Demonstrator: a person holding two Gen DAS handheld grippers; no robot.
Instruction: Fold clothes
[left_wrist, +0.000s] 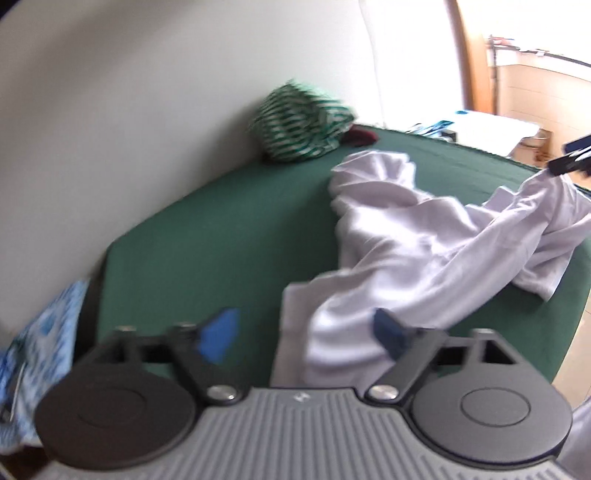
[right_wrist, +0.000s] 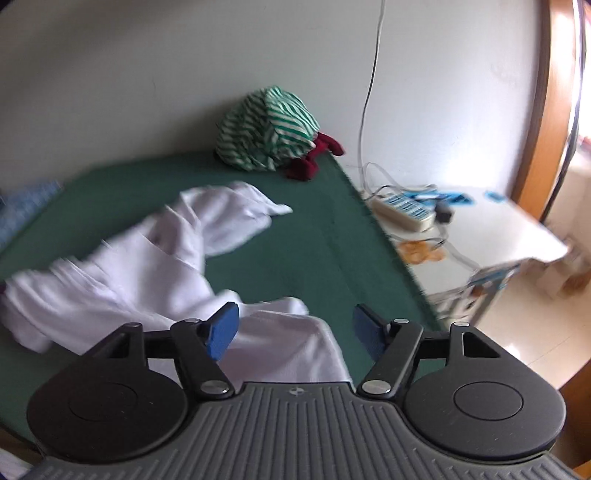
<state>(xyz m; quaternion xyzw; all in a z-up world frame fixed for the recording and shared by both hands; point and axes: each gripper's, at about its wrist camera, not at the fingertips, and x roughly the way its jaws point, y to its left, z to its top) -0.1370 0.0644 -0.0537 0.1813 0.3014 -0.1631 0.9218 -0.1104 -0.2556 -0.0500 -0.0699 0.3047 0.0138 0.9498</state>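
White garment (left_wrist: 424, 236), crumpled and twisted, lies on the green tabletop (left_wrist: 207, 236) and fills much of its near half. In the left wrist view one long part of the cloth runs from the middle of the surface down to the near edge, where it lies between the two blue pads of the left hand-held gripper (left_wrist: 306, 332). The jaws of this hand-held gripper stand spread; the right pad seems to touch the cloth, the left pad is apart from it, over bare green surface. The picture is blurred, so I cannot tell more about the contact.

At the right border of the same view the right hand-held gripper (left_wrist: 570, 157) shows as a dark shape at the upper end of the garment, where the fabric rises to it. From here I cannot tell whether it pinches the fabric.

In the right wrist view the right hand-held gripper (right_wrist: 293, 330) has its jaws spread, and a fold of the white garment (right_wrist: 147, 266) lies between and below its blue pads, near the right edge of the tabletop (right_wrist: 317, 236).

At the far corner, against the wall, sits a bundle of green and white striped cloth (right_wrist: 266, 129), with a dark red cloth (right_wrist: 314, 157) just beside it, touching. Beyond the right edge stands a white side table (right_wrist: 491, 229) that carries a power strip (right_wrist: 402, 212) and cables.
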